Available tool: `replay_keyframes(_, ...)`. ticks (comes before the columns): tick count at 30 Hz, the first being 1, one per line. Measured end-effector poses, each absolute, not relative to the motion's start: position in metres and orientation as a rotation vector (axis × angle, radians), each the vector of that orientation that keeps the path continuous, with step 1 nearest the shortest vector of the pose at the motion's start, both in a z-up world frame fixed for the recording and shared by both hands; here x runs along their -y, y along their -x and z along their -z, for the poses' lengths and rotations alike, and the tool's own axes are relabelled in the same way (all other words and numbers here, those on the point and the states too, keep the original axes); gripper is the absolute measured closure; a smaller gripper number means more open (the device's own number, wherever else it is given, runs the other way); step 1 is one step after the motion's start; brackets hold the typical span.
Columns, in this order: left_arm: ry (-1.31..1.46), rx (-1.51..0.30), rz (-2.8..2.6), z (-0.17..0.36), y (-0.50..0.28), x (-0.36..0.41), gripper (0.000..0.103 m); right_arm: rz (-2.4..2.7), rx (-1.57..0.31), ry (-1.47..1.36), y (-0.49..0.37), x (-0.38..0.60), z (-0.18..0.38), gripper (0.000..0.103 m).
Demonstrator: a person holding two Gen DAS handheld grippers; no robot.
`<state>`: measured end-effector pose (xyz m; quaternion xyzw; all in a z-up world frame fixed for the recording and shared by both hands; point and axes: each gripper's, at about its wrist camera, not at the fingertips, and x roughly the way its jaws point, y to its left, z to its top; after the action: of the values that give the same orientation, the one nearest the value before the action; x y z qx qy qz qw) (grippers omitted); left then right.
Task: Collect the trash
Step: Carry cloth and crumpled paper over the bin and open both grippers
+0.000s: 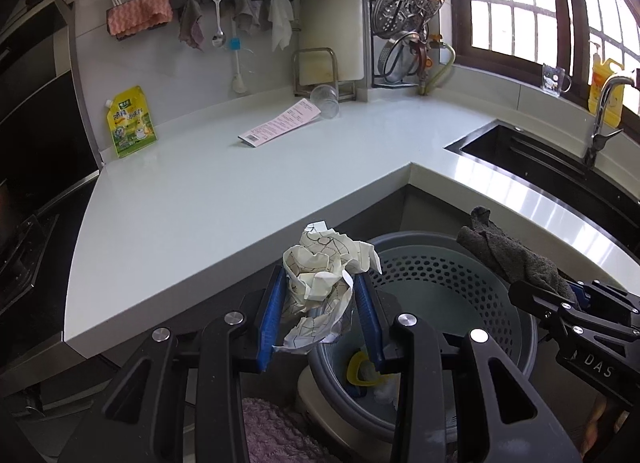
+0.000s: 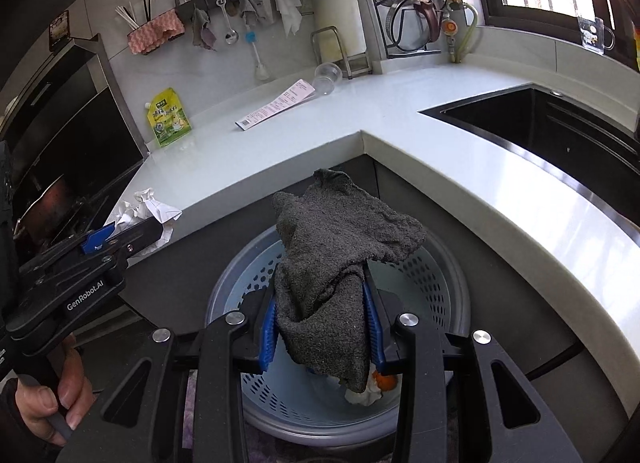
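My left gripper (image 1: 320, 277) is shut on a crumpled ball of white paper (image 1: 324, 275), held over the near-left rim of a grey perforated bin (image 1: 460, 275) that stands on the floor below the counter corner. My right gripper (image 2: 320, 297) is shut on a dark grey cloth (image 2: 340, 247) that drapes over its blue pads above the same bin (image 2: 432, 283). In each wrist view the other gripper shows at the side: the right gripper (image 1: 528, 289) with the cloth (image 1: 508, 255), and the left gripper (image 2: 156, 225) with the paper (image 2: 144, 207).
A long printed receipt (image 1: 280, 123), a tipped clear plastic cup (image 1: 325, 101) and a yellow-green pouch (image 1: 130, 123) lie on the pale L-shaped counter (image 1: 200, 203). A black sink (image 1: 540, 155) is at right. Small scraps (image 2: 380, 383) lie in the bin. A hand (image 2: 52, 395) grips the left handle.
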<state>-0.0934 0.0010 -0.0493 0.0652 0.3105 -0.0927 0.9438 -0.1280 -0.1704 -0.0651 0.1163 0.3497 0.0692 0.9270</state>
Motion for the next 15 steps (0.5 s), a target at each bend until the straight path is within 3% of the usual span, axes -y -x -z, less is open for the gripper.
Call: replay_keyframes(15, -0.155, -0.716, 0.239, 0.076, 0.072, 0.027, 0.065, -0.135, -0.810, -0.260, 0.117, 0.175, 0.094, 0.069)
